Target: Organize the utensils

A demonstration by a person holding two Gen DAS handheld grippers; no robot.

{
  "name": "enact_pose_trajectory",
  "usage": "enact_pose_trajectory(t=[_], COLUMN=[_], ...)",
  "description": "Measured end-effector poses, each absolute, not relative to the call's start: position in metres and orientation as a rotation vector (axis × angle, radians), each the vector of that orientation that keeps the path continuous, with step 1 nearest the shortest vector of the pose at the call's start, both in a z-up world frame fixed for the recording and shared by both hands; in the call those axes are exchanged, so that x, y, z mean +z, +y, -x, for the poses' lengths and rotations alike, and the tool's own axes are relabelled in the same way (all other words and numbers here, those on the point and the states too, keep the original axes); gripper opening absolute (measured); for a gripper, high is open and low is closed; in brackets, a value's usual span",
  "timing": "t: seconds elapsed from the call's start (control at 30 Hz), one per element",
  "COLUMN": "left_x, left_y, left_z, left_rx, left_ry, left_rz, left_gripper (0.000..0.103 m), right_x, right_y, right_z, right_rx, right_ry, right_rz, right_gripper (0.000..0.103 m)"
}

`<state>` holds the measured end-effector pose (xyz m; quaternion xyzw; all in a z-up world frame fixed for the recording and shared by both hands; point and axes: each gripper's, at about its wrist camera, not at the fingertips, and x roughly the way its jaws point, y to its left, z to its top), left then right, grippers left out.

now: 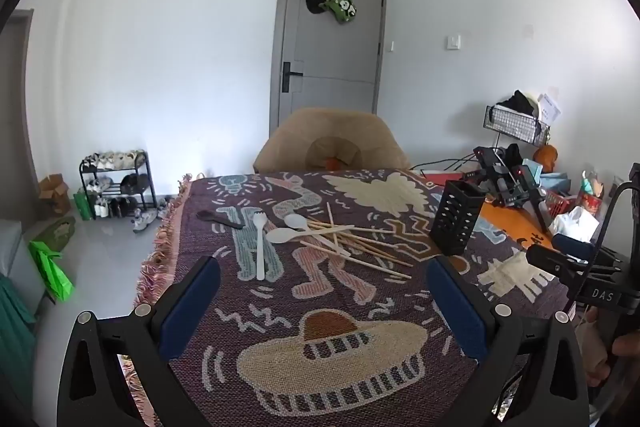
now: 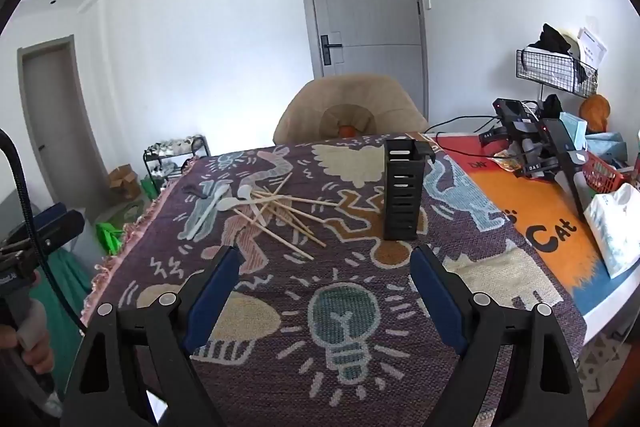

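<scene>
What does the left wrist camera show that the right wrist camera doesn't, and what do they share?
Left wrist only: the hat pattern woven into the cloth right beneath the open left gripper.

Right wrist only: the light-bulb pattern beneath the open right gripper, and a second grey door at left.

Both: the chopstick pile, white spoons, black spoon, and the upright black holder. Neither gripper holds anything.

Wooden chopsticks (image 1: 352, 241) heaped crisscross, white spoons (image 1: 280, 233) alongside; black slotted holder (image 2: 402, 193) upright, right of heap.
</scene>
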<state>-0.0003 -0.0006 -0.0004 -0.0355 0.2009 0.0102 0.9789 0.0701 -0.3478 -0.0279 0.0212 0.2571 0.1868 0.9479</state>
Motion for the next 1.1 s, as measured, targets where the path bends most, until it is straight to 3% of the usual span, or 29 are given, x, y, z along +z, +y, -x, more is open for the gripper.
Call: enact_pose_trajectory(t=[1.1], left_x=[-0.004], left_y=[0.0], left_z=[0.0], left_rx=[0.003], left_ry=[0.417], left_rz=[0.095], left_gripper=[0.103], right_x=[-0.029], right_y=[-0.343], right_z=[-0.067], right_rx=[0.385], right_ry=[0.499], right_rz=[-0.042], right_gripper=[0.087])
